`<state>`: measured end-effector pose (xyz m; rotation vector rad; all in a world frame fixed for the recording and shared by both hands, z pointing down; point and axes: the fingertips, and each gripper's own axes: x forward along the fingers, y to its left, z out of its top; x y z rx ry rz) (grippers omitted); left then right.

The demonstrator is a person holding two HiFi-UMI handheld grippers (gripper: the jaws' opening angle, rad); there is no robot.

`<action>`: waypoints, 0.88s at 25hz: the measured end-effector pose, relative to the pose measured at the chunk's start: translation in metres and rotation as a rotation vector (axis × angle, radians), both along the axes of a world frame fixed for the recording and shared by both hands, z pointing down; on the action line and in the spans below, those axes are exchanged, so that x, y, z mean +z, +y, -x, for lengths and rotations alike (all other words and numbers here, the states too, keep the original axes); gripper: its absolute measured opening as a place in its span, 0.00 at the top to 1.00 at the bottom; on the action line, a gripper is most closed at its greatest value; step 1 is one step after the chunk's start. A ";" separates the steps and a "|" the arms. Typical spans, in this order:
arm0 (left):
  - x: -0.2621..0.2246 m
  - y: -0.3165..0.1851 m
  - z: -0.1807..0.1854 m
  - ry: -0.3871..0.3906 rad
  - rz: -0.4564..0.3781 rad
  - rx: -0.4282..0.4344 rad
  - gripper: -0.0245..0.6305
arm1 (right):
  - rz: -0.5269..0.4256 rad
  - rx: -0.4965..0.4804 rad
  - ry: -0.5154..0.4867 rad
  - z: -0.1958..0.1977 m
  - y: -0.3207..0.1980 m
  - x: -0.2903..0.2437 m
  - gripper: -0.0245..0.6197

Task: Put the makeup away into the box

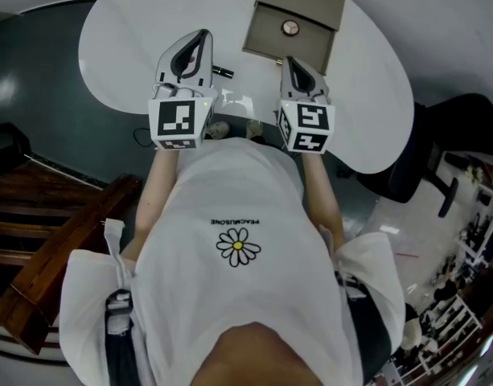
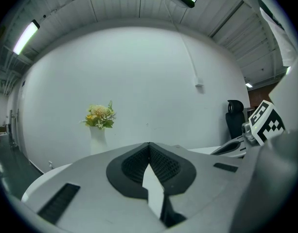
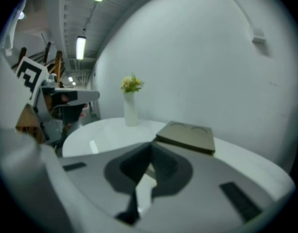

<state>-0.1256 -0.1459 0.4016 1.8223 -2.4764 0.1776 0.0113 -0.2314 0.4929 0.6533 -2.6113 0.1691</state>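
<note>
Over table [image 1: 117,47] | left hand-held gripper [image 1: 203,37] clenched, empty | right hand-held gripper [image 1: 289,61] clenched, empty

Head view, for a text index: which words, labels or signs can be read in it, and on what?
"PEACEMINUSONE": on the white T-shirt, small and upside down, above a daisy print.
Both marker cubes: square patterns, no letters.
The round emblem on the box: too small to read.
</note>
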 end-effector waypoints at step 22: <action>0.023 0.053 0.032 0.074 -0.006 -0.108 0.93 | 0.079 -0.762 0.364 0.106 0.117 0.085 0.69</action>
